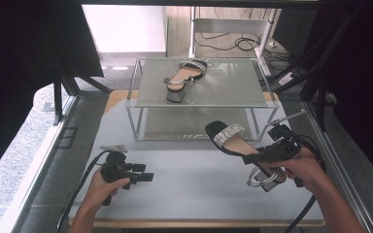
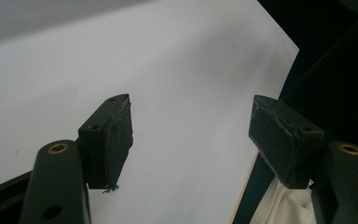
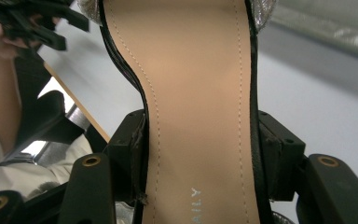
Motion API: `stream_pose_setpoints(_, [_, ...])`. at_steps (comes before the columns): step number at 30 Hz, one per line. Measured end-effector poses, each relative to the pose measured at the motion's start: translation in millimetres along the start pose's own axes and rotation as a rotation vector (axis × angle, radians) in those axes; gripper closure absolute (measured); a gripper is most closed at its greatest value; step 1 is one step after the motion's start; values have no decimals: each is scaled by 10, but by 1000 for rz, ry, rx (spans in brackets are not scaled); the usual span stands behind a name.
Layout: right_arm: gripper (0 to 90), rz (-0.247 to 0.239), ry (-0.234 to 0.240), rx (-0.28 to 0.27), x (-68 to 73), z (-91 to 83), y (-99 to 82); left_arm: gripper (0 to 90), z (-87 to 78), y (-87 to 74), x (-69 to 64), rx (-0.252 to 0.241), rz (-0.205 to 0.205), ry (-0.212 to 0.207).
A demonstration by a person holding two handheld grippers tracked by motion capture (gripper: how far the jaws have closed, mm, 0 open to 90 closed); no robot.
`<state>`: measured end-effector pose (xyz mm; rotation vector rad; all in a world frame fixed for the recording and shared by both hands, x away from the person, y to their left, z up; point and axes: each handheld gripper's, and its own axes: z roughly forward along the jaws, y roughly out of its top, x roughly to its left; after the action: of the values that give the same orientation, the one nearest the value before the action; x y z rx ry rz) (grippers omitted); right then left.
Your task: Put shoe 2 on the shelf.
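A black sandal (image 1: 233, 141) with a glittery silver strap is held above the table at the right, its toe pointing up and left. My right gripper (image 1: 267, 154) is shut on its sole; in the right gripper view both pads clamp the sides of the tan insole (image 3: 198, 116). A matching sandal (image 1: 184, 76) lies on the top shelf of the glass rack (image 1: 252, 97). My left gripper (image 1: 143, 175) hovers low over the table at the front left, open, with nothing between its pads (image 2: 112, 140).
The two-tier glass rack stands at the back middle of the grey table (image 1: 184, 189). Cables and a metal stand (image 1: 233, 29) lie on the floor behind. Dark curtains (image 1: 24, 58) hang at both sides.
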<state>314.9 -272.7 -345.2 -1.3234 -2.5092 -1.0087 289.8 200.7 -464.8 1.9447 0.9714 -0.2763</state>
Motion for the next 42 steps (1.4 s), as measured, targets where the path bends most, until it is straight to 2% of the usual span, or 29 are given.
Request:
stream_pose_setpoints(7, [426,-15,25,-61,87,-156,192,304,-11,-1,4,-2,0,2])
stream_pose_setpoints(12, [426,-28,18,-85,158,-193,384,304,10,-5,21,3,-3,4])
stream_pose_setpoints(16, [426,-40,17,-84,190,-192,566,304,9,-6,27,4,-4,0])
stream_pose_setpoints(21, [426,-20,7,-67,170,-156,779,304,-4,-9,34,-3,-8,-3])
stream_pose_setpoints(29, [426,16,-40,-65,62,-126,1049,304,-27,-9,34,-8,-6,-12])
stream_pose_setpoints(42, [426,97,-141,-62,-254,-45,1499,305,-70,18,24,-31,-2,-28])
